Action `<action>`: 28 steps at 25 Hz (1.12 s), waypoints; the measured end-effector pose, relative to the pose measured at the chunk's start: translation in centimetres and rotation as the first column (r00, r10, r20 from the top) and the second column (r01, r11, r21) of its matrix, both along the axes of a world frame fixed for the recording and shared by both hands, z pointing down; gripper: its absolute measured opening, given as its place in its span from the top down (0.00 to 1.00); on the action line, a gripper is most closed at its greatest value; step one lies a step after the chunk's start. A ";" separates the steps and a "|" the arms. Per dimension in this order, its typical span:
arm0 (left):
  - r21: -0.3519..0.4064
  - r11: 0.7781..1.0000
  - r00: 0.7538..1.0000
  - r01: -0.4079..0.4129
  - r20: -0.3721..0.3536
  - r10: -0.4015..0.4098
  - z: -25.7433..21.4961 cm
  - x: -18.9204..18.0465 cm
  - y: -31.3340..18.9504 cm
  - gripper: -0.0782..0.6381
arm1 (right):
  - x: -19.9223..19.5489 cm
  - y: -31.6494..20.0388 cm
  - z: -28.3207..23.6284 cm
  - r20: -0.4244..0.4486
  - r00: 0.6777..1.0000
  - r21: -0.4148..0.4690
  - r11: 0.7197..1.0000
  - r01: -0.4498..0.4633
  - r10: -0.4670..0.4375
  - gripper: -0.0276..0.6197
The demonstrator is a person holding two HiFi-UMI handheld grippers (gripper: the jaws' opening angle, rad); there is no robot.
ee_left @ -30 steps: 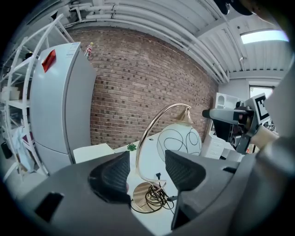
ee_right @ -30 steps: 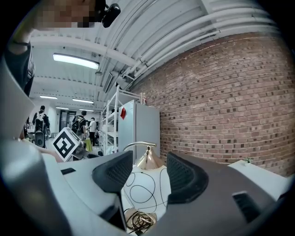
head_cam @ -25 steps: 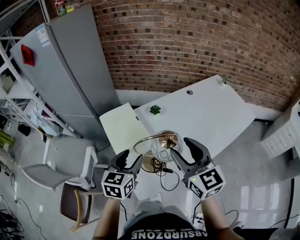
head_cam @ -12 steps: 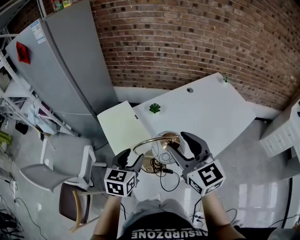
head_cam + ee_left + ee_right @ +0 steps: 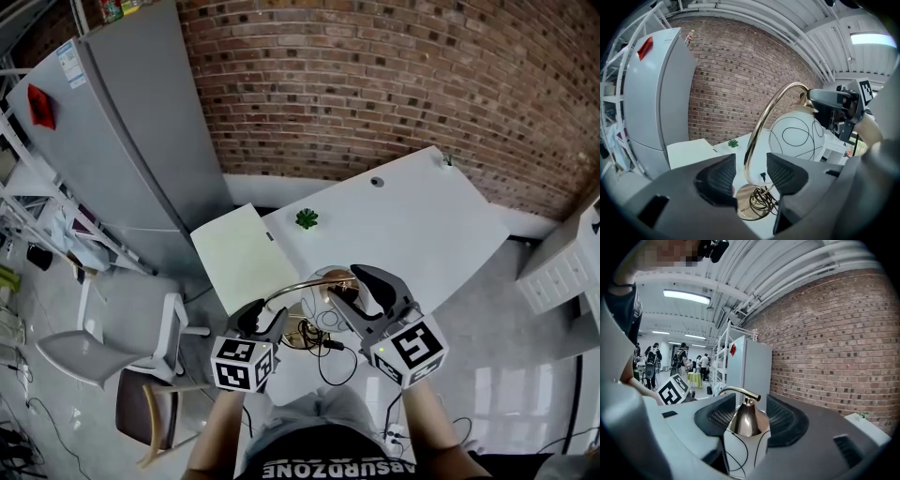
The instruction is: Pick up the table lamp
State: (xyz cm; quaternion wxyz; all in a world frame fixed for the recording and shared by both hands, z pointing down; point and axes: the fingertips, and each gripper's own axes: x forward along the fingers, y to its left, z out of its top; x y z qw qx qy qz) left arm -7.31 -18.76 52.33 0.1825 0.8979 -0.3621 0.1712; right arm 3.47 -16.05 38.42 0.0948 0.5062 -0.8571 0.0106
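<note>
Left gripper point(image 5: 751, 172): jaws closing, not gripping, astride the arm point(image 5: 756, 127) of the table lamp point(image 5: 797, 136). Right gripper point(image 5: 746, 413): released, flanking the brass cap point(image 5: 745, 422). The base point(image 5: 743, 199), at 6 o'clock in the left gripper view, is unseen in the right gripper view.

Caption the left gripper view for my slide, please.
Left gripper, jaws closing, straddles the curved brass arm of the table lamp, white globe shade beyond.

Bright, even light is pouring from ceiling strip lights point(image 5: 686, 296), casting only soft shadows. The white desk point(image 5: 422, 225) is nearly washing out, and the glossy floor point(image 5: 511, 394) is glaring beyond its right edge. The table lamp point(image 5: 746, 420) is catching a highlight on its brass cap. Both gripper views are bending strongly and darkening at their corners.
</note>
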 end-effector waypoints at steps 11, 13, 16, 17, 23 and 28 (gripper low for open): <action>-0.008 0.999 0.999 0.046 0.018 -0.046 1.1 0.4 -0.9 0.78 | -0.8 -0.4 0.0 0.000 0.993 0.004 0.993 0.118 -0.118 0.73; -0.015 0.997 0.997 0.071 0.016 -0.070 1.3 0.2 -1.0 0.80 | -0.7 -0.4 0.1 0.011 0.991 -0.005 0.991 0.135 -0.135 0.74; -0.024 0.994 0.994 0.105 0.026 -0.105 1.5 0.2 -1.2 0.83 | -0.6 -0.5 0.3 0.040 0.987 -0.036 0.987 0.158 -0.157 0.75; -0.024 0.993 0.993 0.113 0.034 -0.112 1.5 0.2 -1.3 0.83 | -0.6 -0.5 0.3 0.054 0.985 -0.048 0.985 0.166 -0.163 0.76; -0.037 0.985 0.985 0.169 0.037 -0.168 1.5 0.3 -1.4 0.84 | -0.3 -0.6 0.2 0.088 0.981 -0.073 0.981 0.178 -0.172 0.78; -0.063 0.978 0.980 0.199 -0.007 -0.199 1.6 0.2 -1.4 0.84 | -0.1 -0.4 0.0 0.123 0.977 -0.033 0.983 0.182 -0.176 0.78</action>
